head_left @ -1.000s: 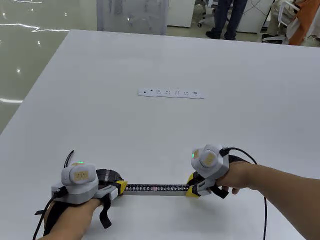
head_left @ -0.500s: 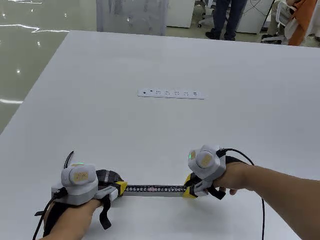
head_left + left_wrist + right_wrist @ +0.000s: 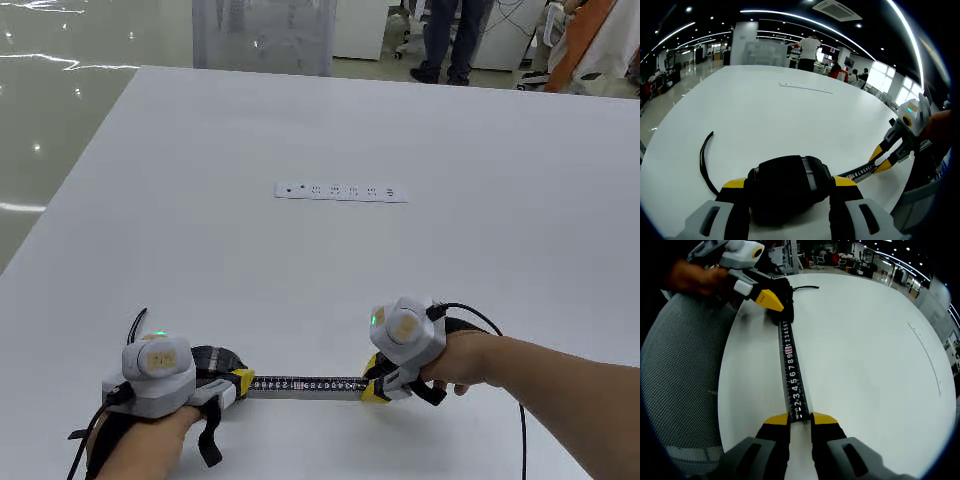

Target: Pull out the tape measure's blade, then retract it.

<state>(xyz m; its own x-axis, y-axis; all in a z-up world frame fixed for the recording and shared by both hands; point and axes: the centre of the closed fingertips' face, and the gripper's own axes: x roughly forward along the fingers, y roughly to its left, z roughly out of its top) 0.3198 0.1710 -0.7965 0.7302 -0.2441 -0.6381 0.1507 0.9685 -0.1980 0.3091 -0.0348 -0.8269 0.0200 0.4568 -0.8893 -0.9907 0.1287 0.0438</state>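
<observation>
Down at the near edge of the white surface (image 3: 300,270), the tape measure (image 3: 790,189) sits with its rounded black case resting on the tabletop, and its blade (image 3: 791,367) is drawn out in a straight line flat along the surface. The blade is dark with pale numerals, a red mark showing partway along it, and the low numbers lie at its free end. The left gripper (image 3: 238,381) has the case between its two yellow-tipped jaws, which are spread wide and press against the case on either side; the hand holding it is at the lower left of the head view. The right gripper (image 3: 800,418) has its jaws drawn almost together on the free end of the blade, one yellow tip against each edge of the strip, just above the surface. In the head view the two grippers face each other along the blade, with the pulled-out length bridging the gap between them. A thin black cord (image 3: 702,160) curls over the surface beside the case, on the side away from the blade. Well apart from all this, near the middle of the surface, lies a white power strip (image 3: 341,190). Beyond the far edge of the surface, people (image 3: 445,40) stand on a glossy floor.
</observation>
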